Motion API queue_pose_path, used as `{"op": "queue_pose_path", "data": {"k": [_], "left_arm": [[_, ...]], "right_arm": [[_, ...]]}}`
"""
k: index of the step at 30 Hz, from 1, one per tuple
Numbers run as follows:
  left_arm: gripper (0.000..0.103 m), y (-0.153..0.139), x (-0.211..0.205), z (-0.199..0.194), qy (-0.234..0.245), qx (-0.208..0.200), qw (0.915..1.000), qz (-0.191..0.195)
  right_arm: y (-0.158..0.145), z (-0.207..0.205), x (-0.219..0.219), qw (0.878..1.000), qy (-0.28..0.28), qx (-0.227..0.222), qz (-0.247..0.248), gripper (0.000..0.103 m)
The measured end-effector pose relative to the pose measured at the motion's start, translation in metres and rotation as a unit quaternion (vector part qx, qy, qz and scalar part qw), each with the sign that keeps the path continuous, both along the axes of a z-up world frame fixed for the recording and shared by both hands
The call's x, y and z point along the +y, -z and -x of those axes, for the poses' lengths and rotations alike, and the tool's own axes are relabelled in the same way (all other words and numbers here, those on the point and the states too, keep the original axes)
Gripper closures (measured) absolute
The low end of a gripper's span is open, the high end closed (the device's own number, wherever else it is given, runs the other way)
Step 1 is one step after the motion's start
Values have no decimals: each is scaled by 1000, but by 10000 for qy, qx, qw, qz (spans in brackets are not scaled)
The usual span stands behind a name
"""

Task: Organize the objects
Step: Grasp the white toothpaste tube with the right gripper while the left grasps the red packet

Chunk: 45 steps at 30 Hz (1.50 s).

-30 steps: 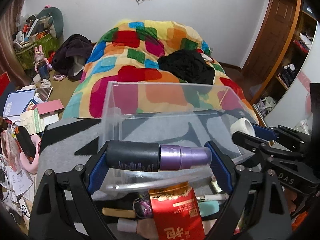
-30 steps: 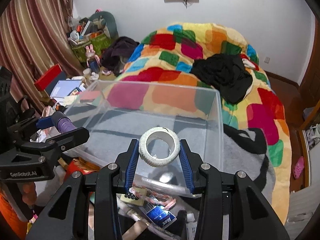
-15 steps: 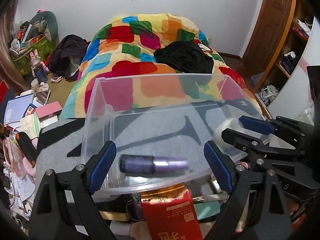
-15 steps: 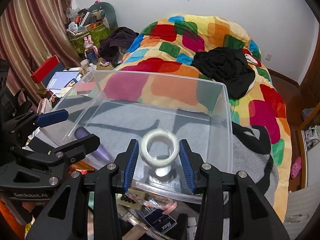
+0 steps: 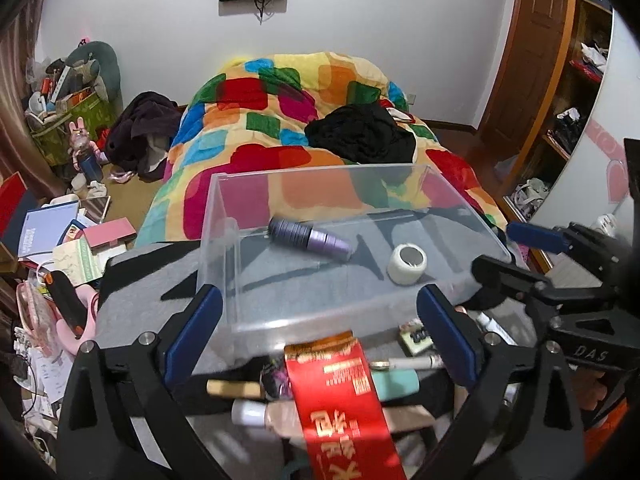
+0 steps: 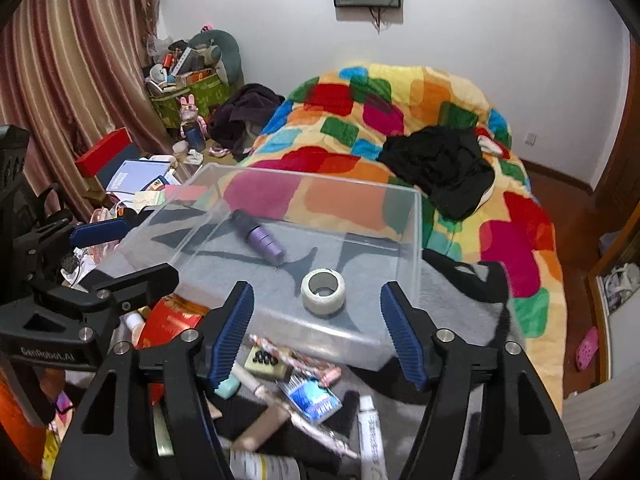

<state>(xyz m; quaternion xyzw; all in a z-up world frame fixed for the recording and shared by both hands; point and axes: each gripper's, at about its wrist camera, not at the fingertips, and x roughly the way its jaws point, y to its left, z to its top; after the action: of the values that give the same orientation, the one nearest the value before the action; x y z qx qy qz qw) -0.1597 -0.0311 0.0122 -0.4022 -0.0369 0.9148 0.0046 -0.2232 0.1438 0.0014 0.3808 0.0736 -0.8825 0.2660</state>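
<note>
The left gripper's black frame carries the raised wording "GenRobot.AI", read in the right wrist view. In the left wrist view the right gripper's frame shows the letters "DAS"; any further letters are hidden. A red packet lying near the clear box bears gold Chinese characters, too blurred and foreshortened to read surely. A small blue packet among the clutter shows white letters that look like "MAX", though this is uncertain. A white tube beside it has small print too fine to read.
</note>
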Motion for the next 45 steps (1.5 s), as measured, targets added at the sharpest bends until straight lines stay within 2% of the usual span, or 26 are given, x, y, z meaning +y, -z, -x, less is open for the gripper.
{"op": "queue_pose_path", "data": {"k": [5, 10, 17, 22, 25, 28, 30, 35, 38, 40, 41, 45], "left_arm": [[4, 6, 4, -19, 46, -14, 9999, 116], [4, 28, 10, -24, 112, -332, 9993, 89], [4, 58, 14, -20, 59, -689, 9976, -11], [4, 64, 16, -19, -36, -635, 9979, 93], [5, 65, 16, -21, -72, -575, 9982, 121], [15, 64, 16, -22, -101, -525, 9984, 185], [25, 64, 15, -23, -136, -486, 9985, 227], [43, 63, 14, -27, -143, -419, 9986, 279], [47, 62, 14, -31, -103, -389, 9988, 270], [49, 61, 14, -35, -79, -372, 9990, 242], [49, 60, 14, -37, -72, -365, 9990, 227], [49, 53, 13, -47, -54, -248, 9995, 190]], "right_arm": [[-6, -21, 12, 9998, -18, 223, 0, 35], [2, -40, 27, 9997, 50, 241, -5, 32], [29, -43, 51, 9994, 329, -13, -92, 32], [52, -29, 68, 9976, 628, -288, -104, 32], [63, -23, 71, 9971, 571, -495, -104, 41], [73, -18, 70, 9968, 470, -634, -149, 49], [78, -16, 68, 9963, 425, -715, -225, 59], [86, -18, 71, 9959, 256, -848, -191, 71], [89, -24, 67, 9962, 172, -744, -420, 74], [89, -26, 66, 9963, 144, -671, -515, 79], [88, -27, 67, 9964, 138, -666, -513, 87], [86, -28, 72, 9968, 252, -633, -429, 88]]}}
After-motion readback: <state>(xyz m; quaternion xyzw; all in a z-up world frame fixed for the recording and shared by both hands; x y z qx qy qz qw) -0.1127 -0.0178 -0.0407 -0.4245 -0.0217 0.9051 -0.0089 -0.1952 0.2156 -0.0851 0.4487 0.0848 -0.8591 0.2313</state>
